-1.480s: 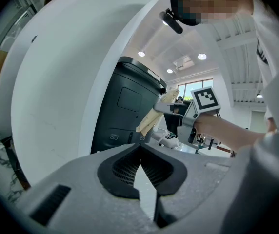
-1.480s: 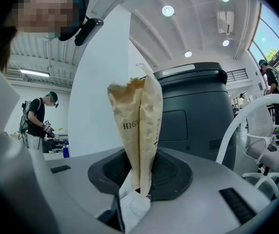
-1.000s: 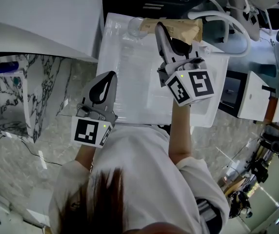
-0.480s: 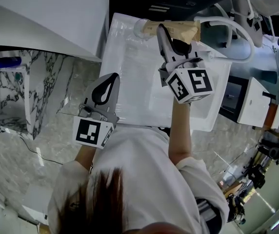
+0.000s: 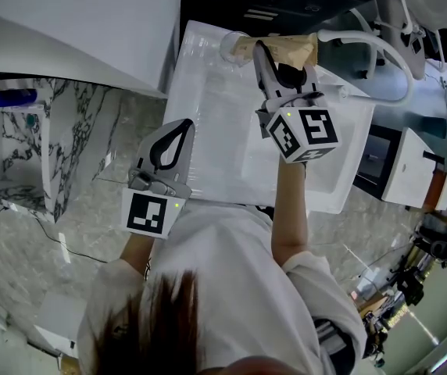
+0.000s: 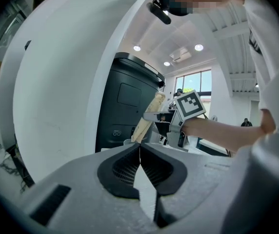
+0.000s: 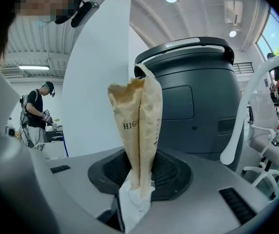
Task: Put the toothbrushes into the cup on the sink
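Two grippers, each bearing one cube with black-and-white square markers, are held over a white sink [image 5: 208, 143]. The right gripper [image 5: 259, 49] [image 7: 139, 177] has its jaws closed part-way onto two tan paper toothbrush packets [image 7: 138, 130] [image 5: 286, 49], which stand side by side between the pads and are clamped near their lower ends. The left-hand packet carries the printed letters "HIGH"; the other has a line of fine print running along its length, too small to read. The left gripper [image 5: 181, 125] [image 6: 140, 150] has its jaws brought fully together with nothing between them, and it is held at the sink's near left edge. One clear cup [image 5: 230, 45] stands at the back rim of the sink. In the head view the far end of the packets lies just beside the cup, and contact between them cannot be judged. Behind the packets, in the right gripper view, is one large dark grey bin-shaped unit [image 7: 198, 96], with no legible label, and one person [image 7: 34, 113] stands at a bench in the background.
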Available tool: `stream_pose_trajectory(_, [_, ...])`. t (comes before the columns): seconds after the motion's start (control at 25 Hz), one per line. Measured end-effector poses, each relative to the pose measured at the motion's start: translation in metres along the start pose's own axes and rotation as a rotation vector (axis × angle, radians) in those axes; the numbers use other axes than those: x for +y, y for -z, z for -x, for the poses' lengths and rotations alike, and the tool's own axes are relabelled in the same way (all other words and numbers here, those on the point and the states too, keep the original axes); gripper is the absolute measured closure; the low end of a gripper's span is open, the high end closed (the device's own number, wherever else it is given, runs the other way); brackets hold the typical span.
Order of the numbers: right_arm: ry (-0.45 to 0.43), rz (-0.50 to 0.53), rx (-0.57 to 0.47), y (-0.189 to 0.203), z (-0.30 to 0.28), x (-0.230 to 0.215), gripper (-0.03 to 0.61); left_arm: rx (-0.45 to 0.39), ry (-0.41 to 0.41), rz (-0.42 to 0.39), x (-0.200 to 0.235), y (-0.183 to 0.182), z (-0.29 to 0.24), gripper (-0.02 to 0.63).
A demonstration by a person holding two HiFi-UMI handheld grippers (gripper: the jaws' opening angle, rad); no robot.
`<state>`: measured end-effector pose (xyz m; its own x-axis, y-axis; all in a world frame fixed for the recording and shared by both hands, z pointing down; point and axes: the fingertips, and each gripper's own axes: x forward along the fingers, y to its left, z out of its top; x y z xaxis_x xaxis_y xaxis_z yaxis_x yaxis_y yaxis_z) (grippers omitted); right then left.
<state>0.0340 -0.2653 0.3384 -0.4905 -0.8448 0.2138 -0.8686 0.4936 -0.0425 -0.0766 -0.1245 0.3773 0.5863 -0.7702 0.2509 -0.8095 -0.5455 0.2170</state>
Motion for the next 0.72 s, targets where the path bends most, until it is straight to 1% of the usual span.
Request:
stream_pose_trajectory(0.12, [-0.002,0.003,0.006,0.003,-0.002,0.001,0.471,0.012,0.016,-0.044,-0.001,0.002,0.000,0.598])
stream_pose_trajectory(0.16, [-0.003,0.004,0.008,0.004,-0.002,0.001,0.471,0.017,0.023,-0.045,-0.003,0.002,0.000,0.598])
stream_pose_trajectory(0.28, [-0.001,0.004,0.013,0.006,-0.003,0.000,0.471,0.022,0.048,-0.015,-0.006,0.003,-0.001,0.598])
stream_pose_trajectory(0.36, [0.001,0.005,0.017,0.008,-0.005,-0.001,0.471,0.028,0.058,-0.009,-0.008,0.003,-0.002,0.598])
stream_pose_trajectory(0.72, [-0.002,0.003,0.033,0.017,-0.010,-0.002,0.471,0.028,0.077,0.042,-0.011,0.006,-0.003,0.598])
